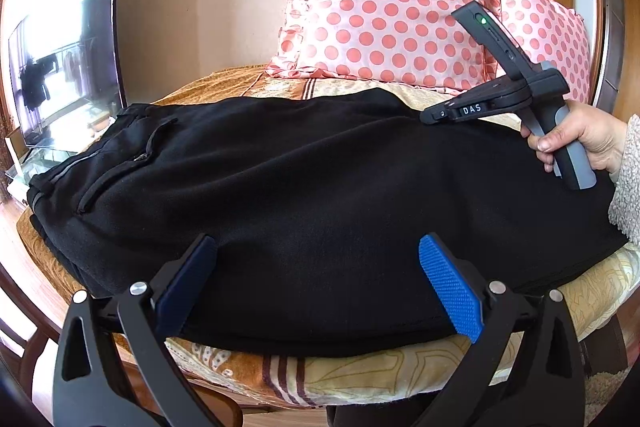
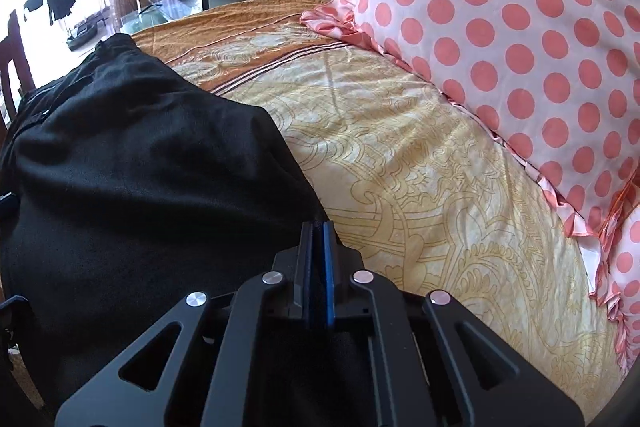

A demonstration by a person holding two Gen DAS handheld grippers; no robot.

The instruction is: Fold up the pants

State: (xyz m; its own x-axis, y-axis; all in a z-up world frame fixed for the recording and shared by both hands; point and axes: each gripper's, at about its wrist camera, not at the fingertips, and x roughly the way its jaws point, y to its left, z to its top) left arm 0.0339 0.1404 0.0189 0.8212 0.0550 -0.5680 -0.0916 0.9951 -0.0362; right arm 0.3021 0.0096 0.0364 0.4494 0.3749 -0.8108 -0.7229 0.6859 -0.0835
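Note:
Black pants (image 1: 312, 187) lie folded lengthwise on the patterned bed cover, waistband and zip pocket at the left. My left gripper (image 1: 316, 247) is open, its blue pads (image 1: 448, 287) spread over the pants' near edge, holding nothing. My right gripper (image 2: 318, 227) has its jaws pressed together at the pants' far right edge (image 2: 160, 167); whether cloth sits between the pads is hidden. In the left wrist view the right gripper's body (image 1: 500, 103) hovers over the pants' far right corner, held by a hand.
Two pink polka-dot pillows (image 1: 392, 3) (image 2: 520, 39) lean against the wall behind the pants. A TV screen (image 1: 68, 43) stands at the left. The yellow-orange bed cover (image 2: 420, 155) stretches between pants and pillows. The bed's front edge (image 1: 340, 375) is just below my left gripper.

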